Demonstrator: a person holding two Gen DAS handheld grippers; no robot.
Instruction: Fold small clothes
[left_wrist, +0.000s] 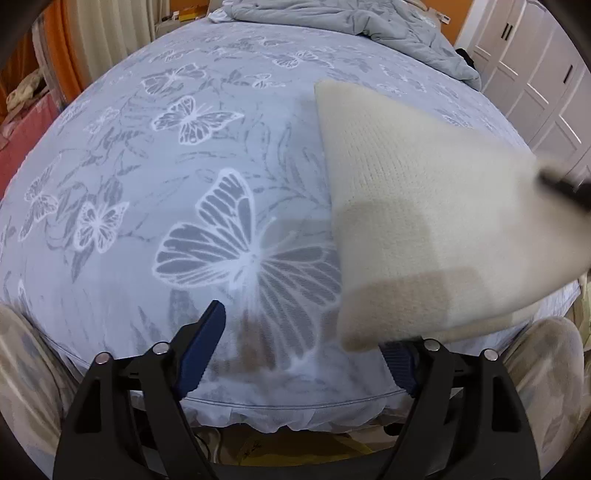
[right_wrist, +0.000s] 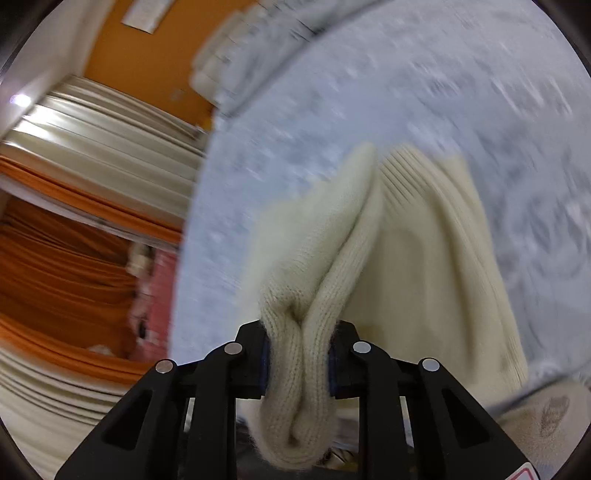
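Basically, landmark: the bed sheet (left_wrist: 155, 192), blue-grey w/ white butterfly print; all places given rel. to it.
Knit garment (right_wrist: 369, 236): cream, ribbed; lifted off the sheet, hanging from the right gripper over the sheet's near-right part. In left view it shows as a blurred cream panel (left_wrist: 424, 206).
Right gripper (right_wrist: 299, 365): fingers pressed in on a bunched fold of the garment, knit squeezed between the pads and bulging out below them.
Left gripper (left_wrist: 306, 354): fingers spread wide, nothing between them; sits over the sheet's near edge, above the big butterfly (left_wrist: 243, 254). Its right finger is partly hidden behind the garment's lower corner; contact w/ the knit can't be told.
Left view only: sheet pattern sharp; rumpled grey duvet (left_wrist: 351, 26) at the sheet's far end; white wardrobe doors (left_wrist: 532, 74) beyond the sheet's far-right side; a dark blurred shape at the garment's right edge, prob. the other gripper, too smeared to be sure.
Right view only: the grip itself, close up; sheet reduced to a motion-blurred grey field; orange curtain (right_wrist: 66, 251) and cream pleated curtain (right_wrist: 110, 133) off the sheet's left side; orange wall (right_wrist: 155, 59) above.
Both views: pale patterned fabric at the lower corners, near the sheet's near edge; what it is can't be told.
Containers: nothing in either view reads as one.
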